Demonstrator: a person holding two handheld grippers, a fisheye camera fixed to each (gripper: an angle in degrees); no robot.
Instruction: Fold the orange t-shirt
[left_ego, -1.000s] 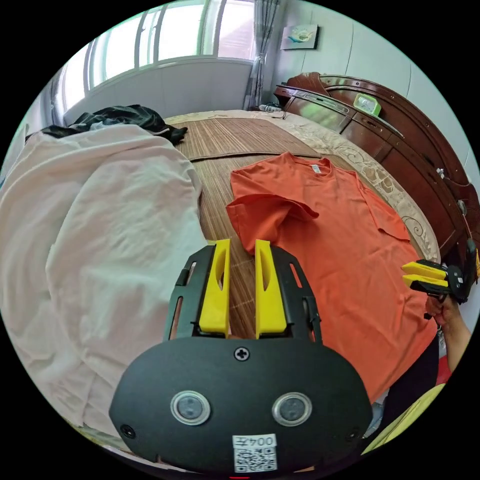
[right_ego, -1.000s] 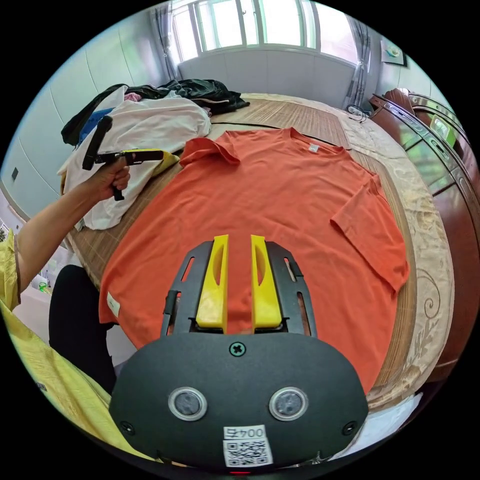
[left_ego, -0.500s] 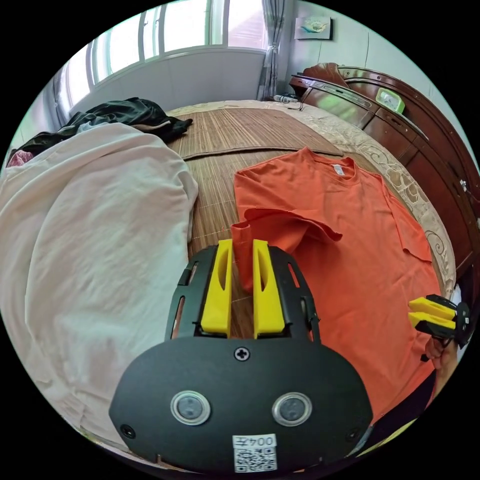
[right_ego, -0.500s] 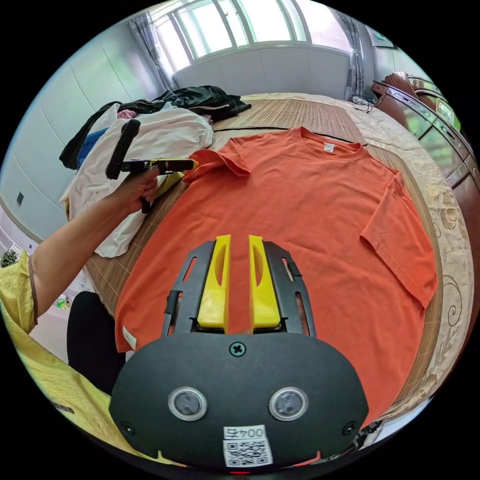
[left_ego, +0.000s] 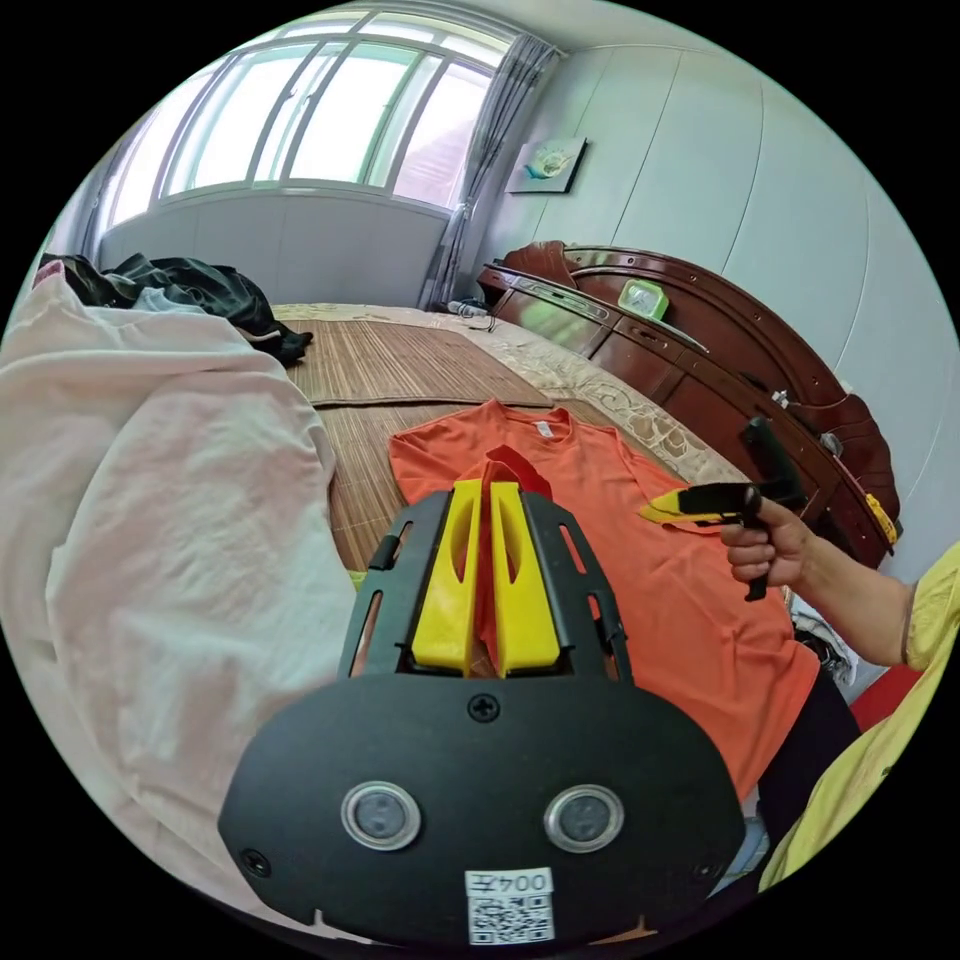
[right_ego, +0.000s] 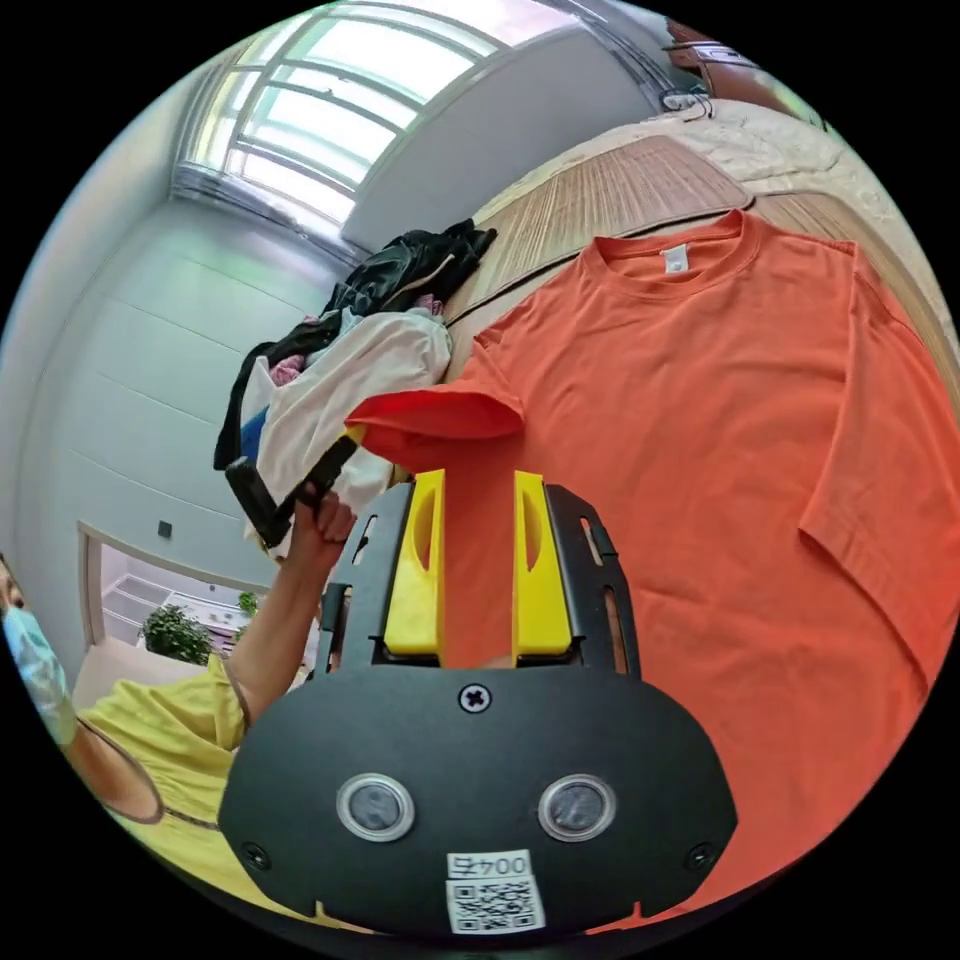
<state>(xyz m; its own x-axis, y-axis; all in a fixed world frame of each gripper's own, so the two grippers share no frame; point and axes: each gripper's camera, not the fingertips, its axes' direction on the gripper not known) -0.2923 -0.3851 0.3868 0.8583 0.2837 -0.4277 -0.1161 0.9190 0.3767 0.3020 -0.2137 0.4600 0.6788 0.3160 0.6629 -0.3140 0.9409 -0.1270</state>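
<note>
On the bed's woven mat, left gripper view: the orange t-shirt lies flat beside the pale garment heap, and the left tongs pinch its sleeve, lifted off the mat, apparently to turn it inward for a first fold. Right gripper view: the right tongs hover spread over the t-shirt, gripping nothing, near that raised sleeve, probably ready to steady the cloth.
</note>
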